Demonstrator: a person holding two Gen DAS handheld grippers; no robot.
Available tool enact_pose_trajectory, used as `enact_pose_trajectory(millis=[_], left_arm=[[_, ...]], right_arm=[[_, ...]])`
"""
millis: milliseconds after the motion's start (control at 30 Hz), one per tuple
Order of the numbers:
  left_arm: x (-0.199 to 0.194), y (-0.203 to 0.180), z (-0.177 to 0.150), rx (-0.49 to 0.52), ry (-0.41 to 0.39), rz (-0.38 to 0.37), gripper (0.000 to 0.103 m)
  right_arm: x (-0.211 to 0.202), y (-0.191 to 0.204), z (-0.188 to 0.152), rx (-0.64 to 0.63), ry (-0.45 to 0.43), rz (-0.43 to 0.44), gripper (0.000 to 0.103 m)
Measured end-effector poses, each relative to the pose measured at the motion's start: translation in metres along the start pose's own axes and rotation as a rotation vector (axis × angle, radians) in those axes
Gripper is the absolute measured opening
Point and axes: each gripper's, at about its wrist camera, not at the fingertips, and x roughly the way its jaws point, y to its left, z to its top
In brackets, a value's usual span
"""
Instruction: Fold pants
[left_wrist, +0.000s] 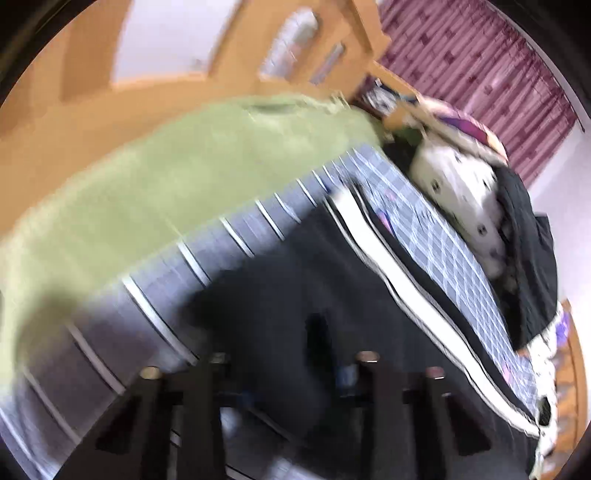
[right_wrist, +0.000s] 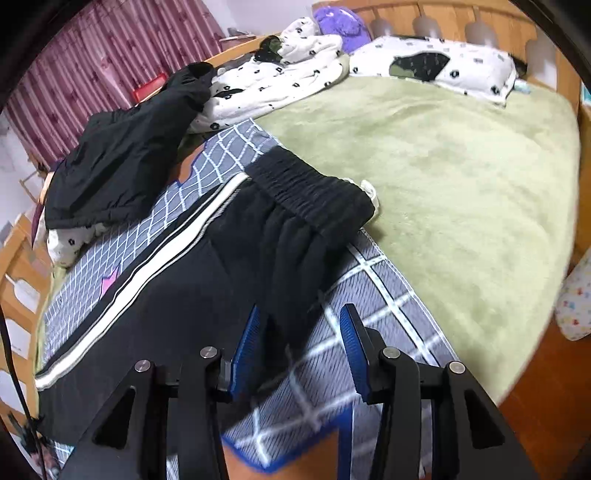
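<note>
A: Where are the pants?

B: The black pants (right_wrist: 236, 266) lie on a grey grid-patterned mat (right_wrist: 373, 295) spread over the green blanket (right_wrist: 461, 177) of the bed, elastic waistband at the far end, a white side stripe (right_wrist: 155, 258) along their left edge.

A: And the right gripper (right_wrist: 295, 350)?

B: Its blue pads (right_wrist: 354, 350) stand moderately apart above the mat; a fold of the pants reaches in between them, but the pads do not press on it.

A: The left gripper (left_wrist: 291, 369)?

B: That view is badly blurred. Dark cloth fills the space at its fingers, which sit close together; whether they pinch the pants cannot be told.

A: What crowds the scene?

B: A black jacket (right_wrist: 125, 162) heaped at the mat's far left, a white patterned quilt (right_wrist: 280, 70) beyond it, a matching pillow (right_wrist: 443, 66) by the wooden headboard (right_wrist: 443, 18), and a purple plush toy (right_wrist: 343, 26)
</note>
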Motion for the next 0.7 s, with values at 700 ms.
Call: enact_pose_trajectory(millis=[700], left_arm=[[-0.031,-0.044,0.033,0.332,0.048,0.077,0.051]], right_arm=[[0.011,0.225,-0.012,-0.475,-0.034,0.082,0.059]])
